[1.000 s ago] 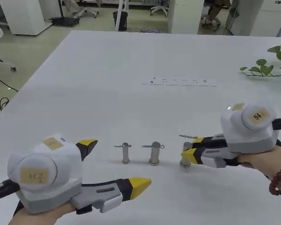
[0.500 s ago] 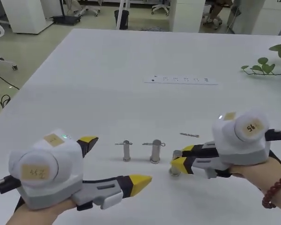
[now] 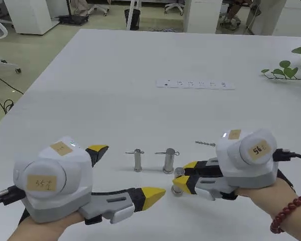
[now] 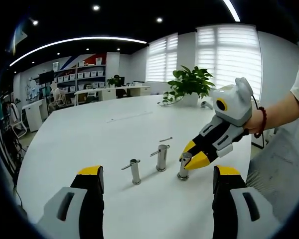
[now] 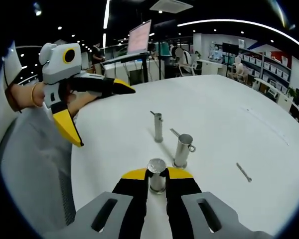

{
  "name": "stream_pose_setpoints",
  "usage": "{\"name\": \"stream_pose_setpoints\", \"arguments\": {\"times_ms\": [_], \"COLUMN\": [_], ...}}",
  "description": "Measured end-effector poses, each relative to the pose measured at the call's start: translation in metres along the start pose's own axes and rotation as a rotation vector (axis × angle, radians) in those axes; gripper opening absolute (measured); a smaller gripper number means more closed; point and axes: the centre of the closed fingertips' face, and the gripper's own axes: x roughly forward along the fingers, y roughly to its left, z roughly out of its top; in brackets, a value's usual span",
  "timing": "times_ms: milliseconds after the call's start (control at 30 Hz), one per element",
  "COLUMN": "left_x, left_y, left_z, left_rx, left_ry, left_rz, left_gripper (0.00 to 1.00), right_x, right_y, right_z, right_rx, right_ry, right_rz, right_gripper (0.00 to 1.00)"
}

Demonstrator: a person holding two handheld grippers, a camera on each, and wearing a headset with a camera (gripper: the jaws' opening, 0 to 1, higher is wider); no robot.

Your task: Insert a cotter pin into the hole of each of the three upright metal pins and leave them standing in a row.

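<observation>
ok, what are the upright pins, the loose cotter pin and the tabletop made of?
Upright pins: metal, likely steel; bright silvery finish with sharp highlights. Loose cotter pin: thin grey wire, probably metal; too small to judge the finish. Tabletop: smooth white surface with soft glare, perhaps laminate or painted board; cannot tell which.

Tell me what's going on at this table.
A person works at a white table with a gripper in each hand. The right gripper is shut on a bare metal pin, held upright at one end of a row. The middle pin and the far-left pin stand upright, each with a cotter pin through it. One loose cotter pin lies on the table beyond them. The left gripper hangs open nearby, holding nothing.
</observation>
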Motion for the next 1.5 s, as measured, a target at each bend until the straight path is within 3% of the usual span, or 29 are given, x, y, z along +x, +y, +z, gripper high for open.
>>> {"name": "stream_pose_setpoints", "arguments": {"times_ms": [500, 700, 1000, 1233, 1500], "left_x": [0.000, 0.000, 0.000, 0.000, 0.001], "left_y": [-0.001, -0.002, -0.001, -0.002, -0.002], "left_z": [-0.001, -0.002, -0.002, -0.002, -0.002], "left_rx": [-0.002, -0.001, -0.007, -0.007, -0.008], "left_ry": [0.005, 0.010, 0.010, 0.013, 0.009], "left_rz": [-0.005, -0.007, -0.004, -0.008, -0.007], "left_gripper": [0.91, 0.91, 0.91, 0.91, 0.92], "right_x": [0.003, 0.003, 0.000, -0.013, -0.032], "right_y": [0.006, 0.006, 0.015, 0.015, 0.006], "right_z": [0.001, 0.000, 0.006, 0.017, 0.034], "right_rx": [0.009, 0.044, 0.112, 0.174, 0.190], "right_ry": [-0.028, -0.045, -0.088, -0.099, -0.126], "right_rz": [-0.002, 0.001, 0.032, 0.052, 0.068], "right_gripper": [0.14, 0.15, 0.30, 0.42, 0.47]}}
